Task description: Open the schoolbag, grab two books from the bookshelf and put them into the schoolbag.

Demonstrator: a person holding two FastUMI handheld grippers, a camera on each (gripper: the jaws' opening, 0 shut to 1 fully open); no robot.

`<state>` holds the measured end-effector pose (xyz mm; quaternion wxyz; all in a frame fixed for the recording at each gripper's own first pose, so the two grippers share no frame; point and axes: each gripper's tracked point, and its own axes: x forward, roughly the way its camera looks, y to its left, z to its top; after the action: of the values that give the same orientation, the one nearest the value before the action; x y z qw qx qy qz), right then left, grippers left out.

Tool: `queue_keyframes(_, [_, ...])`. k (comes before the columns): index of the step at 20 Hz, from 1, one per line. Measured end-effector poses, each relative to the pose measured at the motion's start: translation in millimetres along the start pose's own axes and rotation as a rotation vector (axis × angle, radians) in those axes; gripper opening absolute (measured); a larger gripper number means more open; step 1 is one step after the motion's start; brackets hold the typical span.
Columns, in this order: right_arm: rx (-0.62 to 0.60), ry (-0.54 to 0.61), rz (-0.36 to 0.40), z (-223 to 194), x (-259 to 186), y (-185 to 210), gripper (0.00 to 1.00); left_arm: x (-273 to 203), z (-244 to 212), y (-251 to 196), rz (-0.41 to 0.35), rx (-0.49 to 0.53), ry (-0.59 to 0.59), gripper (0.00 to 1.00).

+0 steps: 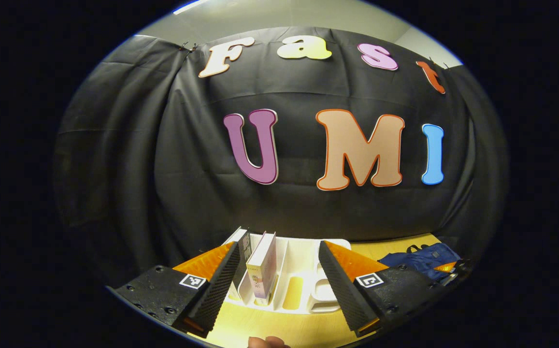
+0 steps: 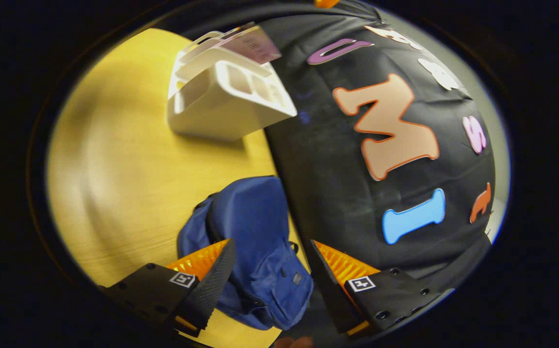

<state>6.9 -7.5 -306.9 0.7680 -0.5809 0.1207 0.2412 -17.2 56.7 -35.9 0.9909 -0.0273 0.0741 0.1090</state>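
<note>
Two books seen upright in left slots of bookshelf; judged stiff, light, best pinched at top edge. Schoolbag, right of bookshelf, judged soft, floppy. Left gripper and right gripper spread wide, nothing held.

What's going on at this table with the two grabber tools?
A person holds a gripper in each hand. The left gripper is open, facing a white bookshelf where two books stand upright. The right gripper is open too, hovering by the blue schoolbag on the yellow table. Neither grips anything. No book is in the schoolbag yet; whether it is unzipped is unclear.
</note>
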Motion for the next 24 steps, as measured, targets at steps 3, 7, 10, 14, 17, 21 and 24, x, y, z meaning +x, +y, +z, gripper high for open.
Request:
queue_keyframes(3, [-0.067, 0.046, 0.074, -15, 30, 24, 0.88, -4, 1, 8, 0.028, -0.013, 0.002, 0.99])
queue_keyframes(7, [-0.136, 0.025, 0.073, -5, 59, 32, 0.98, -9, 4, 19, 0.063, -0.017, -0.007, 0.96])
queue_keyframes(10, [-0.167, 0.026, 0.116, -2, 71, 49, 0.95, -14, 1, 25, 0.087, -0.037, 0.007, 0.95])
queue_keyframes(14, [-0.152, 0.087, 0.206, -14, 75, 75, 0.53, -15, -3, 28, 0.103, -0.059, 0.017, 0.96])
queue_keyframes(17, [-0.137, 0.135, 0.206, -16, 77, 78, 0.22, -12, -3, 25, 0.097, -0.066, 0.018, 0.97])
queue_keyframes(21, [-0.085, 0.193, 0.25, -20, 81, 79, 0.06, -13, -2, 23, 0.092, -0.067, 0.009, 0.97])
queue_keyframes(24, [0.005, 0.227, 0.302, -21, 80, 79, 0.08, -12, -7, 21, 0.084, -0.08, 0.019, 0.97])
